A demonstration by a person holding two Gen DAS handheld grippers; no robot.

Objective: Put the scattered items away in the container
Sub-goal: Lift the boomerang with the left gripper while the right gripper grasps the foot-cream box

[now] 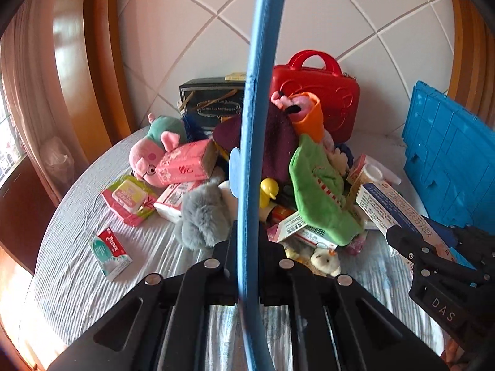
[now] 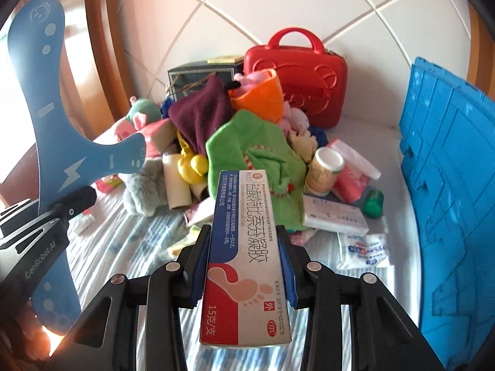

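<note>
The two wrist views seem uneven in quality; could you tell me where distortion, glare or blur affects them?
Left wrist view: fisheye bends the wall tiles into arcs; the blue boomerang, edge-on, splits the frame; warm glare on the wooden frame.
Right wrist view: same bending; the ointment box is sharp; bottom left corner flares orange.

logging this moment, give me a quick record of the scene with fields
left gripper: shut on the blue boomerang, seen edge-on in its own camera
right gripper: shut on the medicine box, printed with a foot
blue crate: at the right edge of the bed
pile: green plush, purple cloth, red case, pink pig
surface: striped bedsheet
</note>
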